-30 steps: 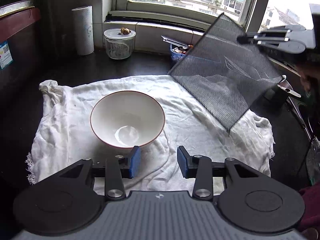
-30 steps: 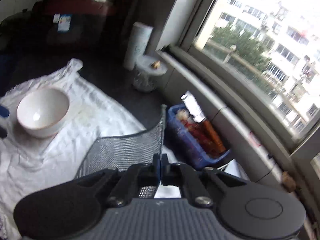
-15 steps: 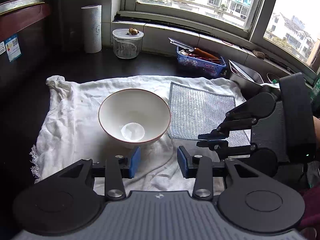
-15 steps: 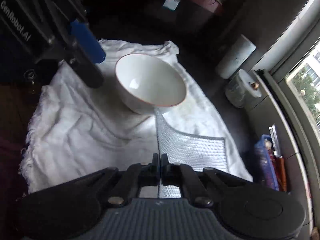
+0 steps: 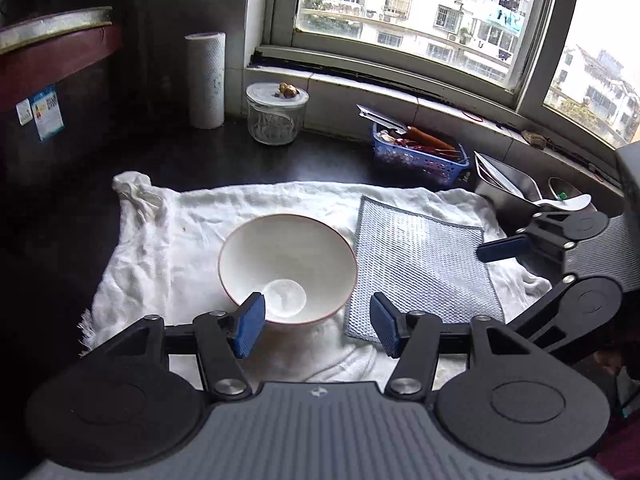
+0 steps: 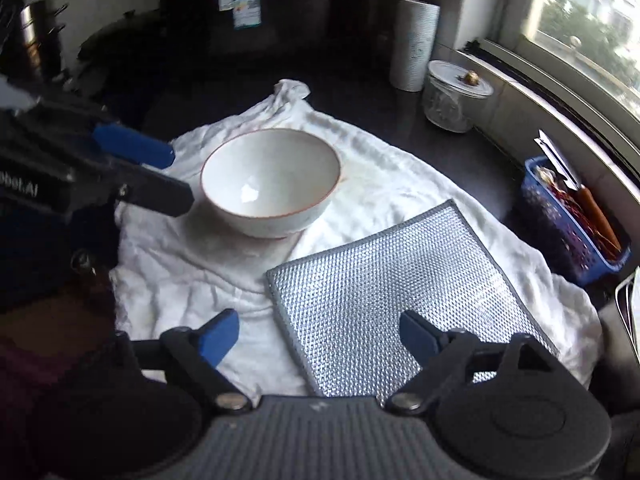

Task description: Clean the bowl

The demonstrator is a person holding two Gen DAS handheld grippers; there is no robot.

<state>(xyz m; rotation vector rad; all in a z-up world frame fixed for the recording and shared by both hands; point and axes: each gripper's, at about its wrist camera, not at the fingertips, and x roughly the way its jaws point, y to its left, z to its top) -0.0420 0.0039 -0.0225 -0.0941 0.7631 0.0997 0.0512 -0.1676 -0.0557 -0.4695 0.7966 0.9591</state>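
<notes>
A white bowl (image 5: 287, 267) with a thin red rim stands upright on a white cloth (image 5: 168, 248); it also shows in the right wrist view (image 6: 270, 182). A silver mesh scrubbing cloth (image 5: 420, 268) lies flat on the white cloth just right of the bowl, also seen in the right wrist view (image 6: 404, 292). My left gripper (image 5: 316, 326) is open and empty, just in front of the bowl's near rim. My right gripper (image 6: 320, 334) is open and empty, above the near edge of the mesh cloth; it shows at the right in the left wrist view (image 5: 520, 264).
A paper towel roll (image 5: 206, 80) and a lidded glass jar (image 5: 277, 114) stand at the back by the window. A blue basket (image 5: 420, 156) of utensils and a steel container (image 5: 504, 188) sit at the back right. The countertop (image 5: 72, 208) is dark.
My right gripper lowered the mesh cloth flat onto the white cloth beside the bowl, opened and let it go. My left gripper opened wider and drew closer to the bowl.
</notes>
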